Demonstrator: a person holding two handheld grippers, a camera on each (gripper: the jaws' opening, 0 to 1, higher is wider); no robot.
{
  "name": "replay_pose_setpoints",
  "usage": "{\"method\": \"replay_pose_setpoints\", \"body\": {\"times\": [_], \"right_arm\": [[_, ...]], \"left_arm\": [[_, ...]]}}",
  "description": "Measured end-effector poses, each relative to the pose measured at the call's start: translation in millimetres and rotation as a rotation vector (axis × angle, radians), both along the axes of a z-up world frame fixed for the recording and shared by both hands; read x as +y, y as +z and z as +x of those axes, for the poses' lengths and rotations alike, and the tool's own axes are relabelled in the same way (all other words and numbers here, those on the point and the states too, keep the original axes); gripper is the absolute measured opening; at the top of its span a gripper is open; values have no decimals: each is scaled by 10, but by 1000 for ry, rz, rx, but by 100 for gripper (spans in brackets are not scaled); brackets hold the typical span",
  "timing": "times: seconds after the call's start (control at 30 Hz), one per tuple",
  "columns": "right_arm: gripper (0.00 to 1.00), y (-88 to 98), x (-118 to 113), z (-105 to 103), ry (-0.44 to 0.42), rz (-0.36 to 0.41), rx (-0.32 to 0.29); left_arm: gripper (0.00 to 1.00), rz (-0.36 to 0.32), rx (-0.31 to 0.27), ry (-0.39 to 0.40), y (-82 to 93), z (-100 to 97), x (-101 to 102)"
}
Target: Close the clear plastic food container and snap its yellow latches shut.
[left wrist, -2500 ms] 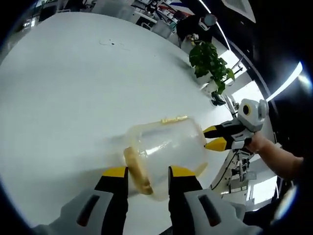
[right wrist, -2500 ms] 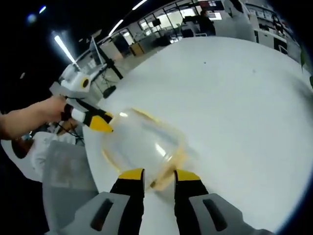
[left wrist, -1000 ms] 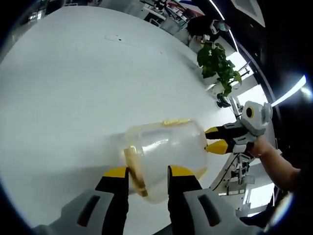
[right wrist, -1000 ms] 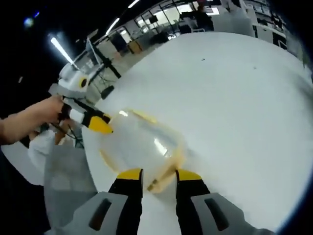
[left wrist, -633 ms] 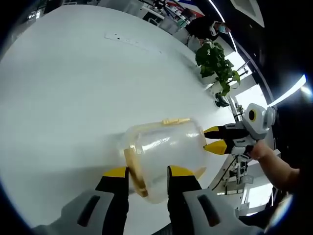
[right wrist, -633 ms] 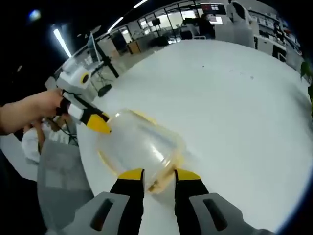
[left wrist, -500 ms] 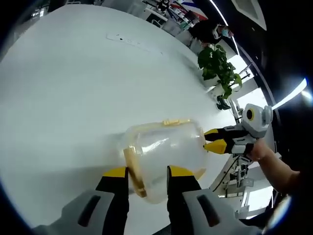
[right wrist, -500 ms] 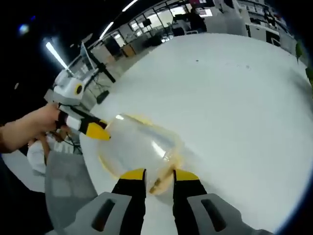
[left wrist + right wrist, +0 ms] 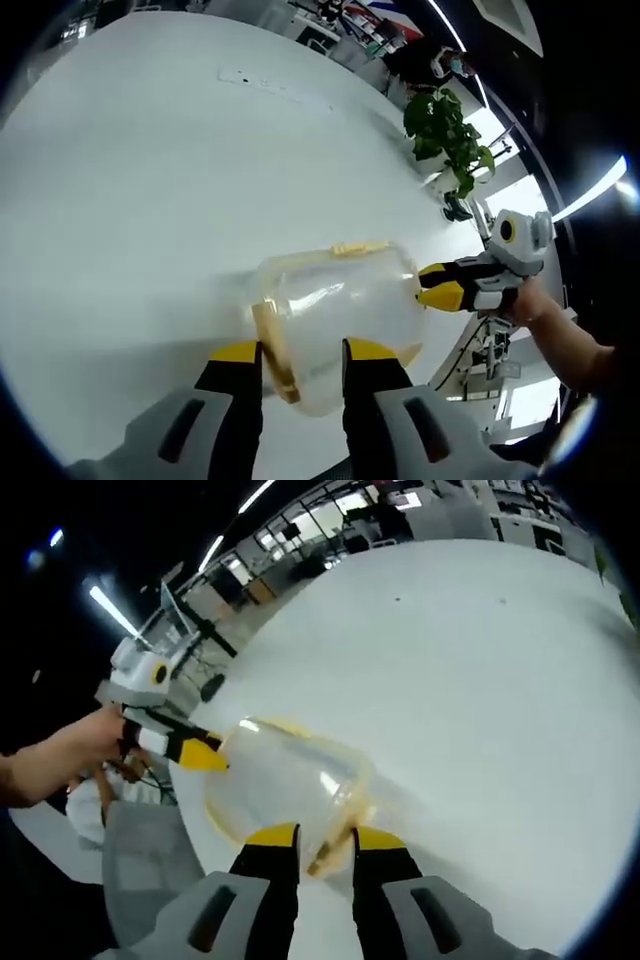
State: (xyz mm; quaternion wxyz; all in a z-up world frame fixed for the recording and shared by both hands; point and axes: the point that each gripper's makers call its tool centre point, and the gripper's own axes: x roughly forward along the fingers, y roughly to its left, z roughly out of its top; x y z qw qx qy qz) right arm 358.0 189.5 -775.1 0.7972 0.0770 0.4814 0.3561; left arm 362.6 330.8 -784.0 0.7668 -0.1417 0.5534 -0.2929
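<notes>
We see the clear plastic container lying on the white table, near the table edge, w/ both grippers at it from opposite ends.

Left gripper: jaws partway open, straddling the yellow latch at the container's near end; the latch sits between the two yellow tips, close to the left one. We can't tell if either tip presses on it.

Right gripper: jaws parted about the same, set round the yellow latch on its own end of the container. Seen from the left gripper view, the right gripper has its tips nearly together, touching the container's far end. Contact vs. real grip: can't tell.

A third yellow latch lies along the container's far long side. A potted plant stands beyond the container, past the table edge.
</notes>
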Motion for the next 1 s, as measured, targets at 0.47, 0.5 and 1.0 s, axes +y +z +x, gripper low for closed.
{"method": "replay_pose_setpoints", "body": {"times": [0.47,0.5,1.0], "right_arm": [[21,30,-4,59,156,-169,-117],[21,33,-2,59,169,-180,-128],[24,57,34,78,305,-286,-244]], "left_arm": [[35,92,-161,-95,53,56,-26],[36,113,-159,-96,56,40,-13],[38,321,-432,-415,177,141,-60]]}}
